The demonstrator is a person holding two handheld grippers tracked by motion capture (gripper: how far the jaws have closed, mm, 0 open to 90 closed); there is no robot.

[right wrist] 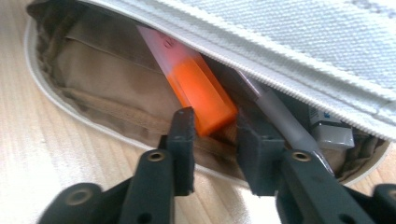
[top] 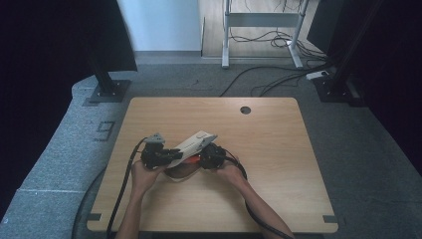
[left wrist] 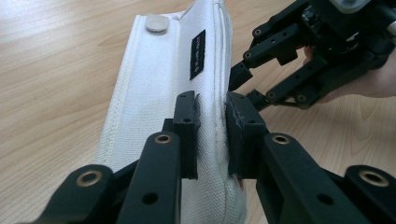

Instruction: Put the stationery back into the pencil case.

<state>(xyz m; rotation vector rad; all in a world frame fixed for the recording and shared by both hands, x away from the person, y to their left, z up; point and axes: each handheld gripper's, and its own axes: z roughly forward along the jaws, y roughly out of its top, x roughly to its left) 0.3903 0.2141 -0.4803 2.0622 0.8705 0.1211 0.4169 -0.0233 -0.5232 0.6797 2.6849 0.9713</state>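
A white canvas pencil pouch [top: 195, 141] lies tilted near the middle of the wooden table [top: 278, 149]. My left gripper [left wrist: 212, 135] is shut on the pouch's upper zipper edge [left wrist: 159, 93] and holds it lifted, so the mouth gapes. From the other side my right gripper [right wrist: 215, 135] sits at that mouth, its jaws closed on the end of an orange highlighter [right wrist: 201, 91] that slants into the tan lining [right wrist: 93, 79]. Beside the highlighter lie a grey pen [right wrist: 280, 116] and a small grey-white block [right wrist: 332, 133]. In the high view the left gripper [top: 171, 155] and right gripper [top: 200, 160] nearly meet.
A round cable hole [top: 245, 110] sits at the table's far edge. On the floor beyond stand a black stand base [top: 107, 91] at left, a desk frame [top: 226, 35] and loose cables [top: 278, 74]. Bare tabletop stretches to the right of the hands.
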